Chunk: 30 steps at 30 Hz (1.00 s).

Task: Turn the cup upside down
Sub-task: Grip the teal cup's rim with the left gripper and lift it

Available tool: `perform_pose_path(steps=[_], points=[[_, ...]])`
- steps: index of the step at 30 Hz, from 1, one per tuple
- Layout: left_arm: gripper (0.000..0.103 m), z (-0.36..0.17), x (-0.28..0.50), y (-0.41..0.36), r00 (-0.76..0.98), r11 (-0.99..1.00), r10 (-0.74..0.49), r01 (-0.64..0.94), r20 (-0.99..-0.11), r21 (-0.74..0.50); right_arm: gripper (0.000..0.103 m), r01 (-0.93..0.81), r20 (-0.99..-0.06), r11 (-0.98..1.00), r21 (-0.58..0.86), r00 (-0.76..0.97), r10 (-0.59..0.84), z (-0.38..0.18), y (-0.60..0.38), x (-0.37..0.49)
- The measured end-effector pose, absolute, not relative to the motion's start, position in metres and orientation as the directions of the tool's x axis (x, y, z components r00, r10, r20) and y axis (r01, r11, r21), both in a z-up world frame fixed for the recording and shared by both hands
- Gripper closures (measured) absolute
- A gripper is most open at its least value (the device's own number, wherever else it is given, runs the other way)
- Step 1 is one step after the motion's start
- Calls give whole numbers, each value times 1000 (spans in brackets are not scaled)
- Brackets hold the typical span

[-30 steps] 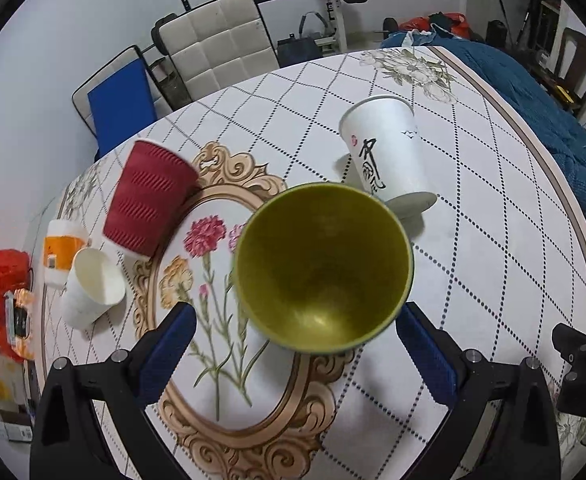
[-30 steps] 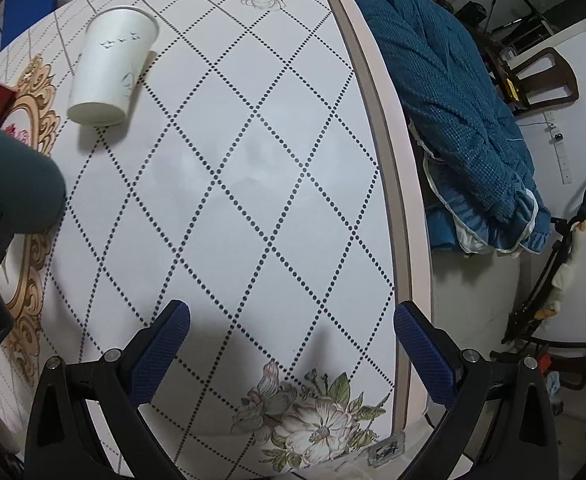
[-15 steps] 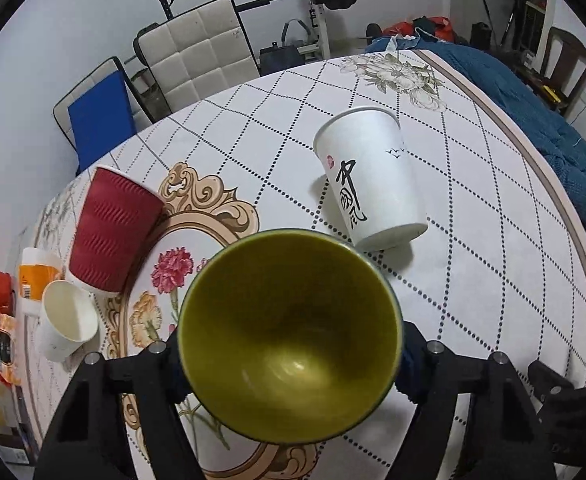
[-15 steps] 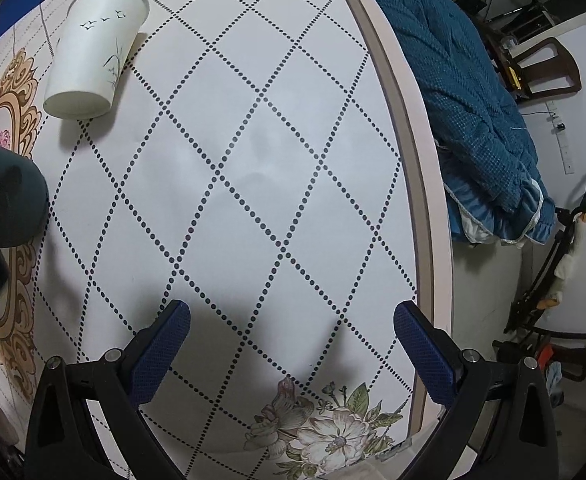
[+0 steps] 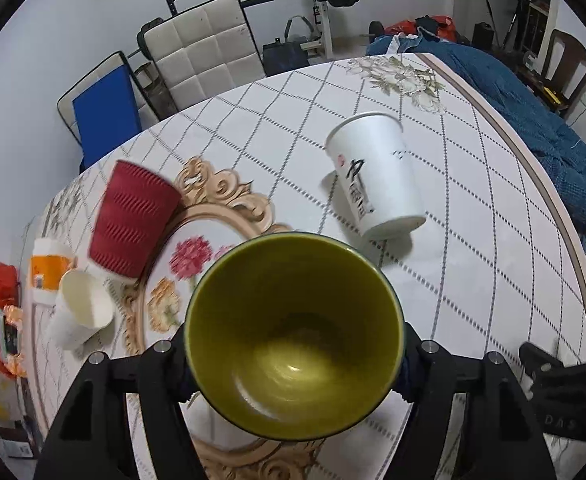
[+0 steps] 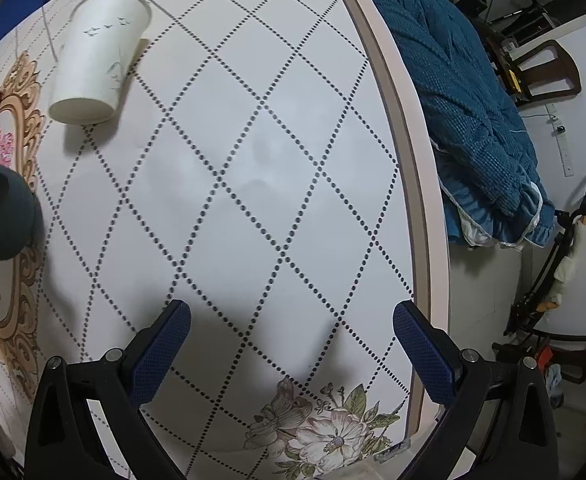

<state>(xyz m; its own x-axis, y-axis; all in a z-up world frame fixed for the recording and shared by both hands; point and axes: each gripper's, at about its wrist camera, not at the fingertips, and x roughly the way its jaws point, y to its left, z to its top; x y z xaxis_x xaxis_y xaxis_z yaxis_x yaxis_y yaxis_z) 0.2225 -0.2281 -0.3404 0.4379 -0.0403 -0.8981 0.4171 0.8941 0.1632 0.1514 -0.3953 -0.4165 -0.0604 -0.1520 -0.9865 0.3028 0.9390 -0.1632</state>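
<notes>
While the left gripper [image 5: 295,356] clamps the green cup [image 5: 295,334] between its jaws, mouth facing the camera above the bench [image 5: 473,248], the right gripper [image 6: 291,342] hangs with jaws spread wide over bare bench, a white paper cup [image 6: 99,56] lying beyond

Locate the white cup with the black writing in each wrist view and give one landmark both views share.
Left wrist: the white cup stands upside down on the table, upper right of centre, just beyond the green cup gripped by the left gripper.
Right wrist: upper left corner, bird print facing the camera.
Shared landmark: the blue blanket past the table's edge.
</notes>
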Motion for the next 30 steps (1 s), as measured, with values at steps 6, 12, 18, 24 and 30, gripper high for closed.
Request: perform_pose_path(steps=[6,12,18,24,30], points=[[35,-318,203,-187,388,911,-5,382,-921,156,1,271,-991,954,-130,-31,-126,-401,-372,149],[35,-299,180,-127,325,932,38,330,-945,151,1,210,-999,977,-47,-34,-41,-391,-328,135],[35,-296,154,-76,229,944,75,298,-970,143,1,177,-991,979,102,-72,117,-393,-286,114],[35,-309,129,-50,91,933,78,345,-993,105,1,183,-990,978,101,-80,118,-384,-263,98],[35,-339,113,-42,-133,916,57,401,-989,-2,1,190,-992,978,84,-81,101,-378,-250,95]])
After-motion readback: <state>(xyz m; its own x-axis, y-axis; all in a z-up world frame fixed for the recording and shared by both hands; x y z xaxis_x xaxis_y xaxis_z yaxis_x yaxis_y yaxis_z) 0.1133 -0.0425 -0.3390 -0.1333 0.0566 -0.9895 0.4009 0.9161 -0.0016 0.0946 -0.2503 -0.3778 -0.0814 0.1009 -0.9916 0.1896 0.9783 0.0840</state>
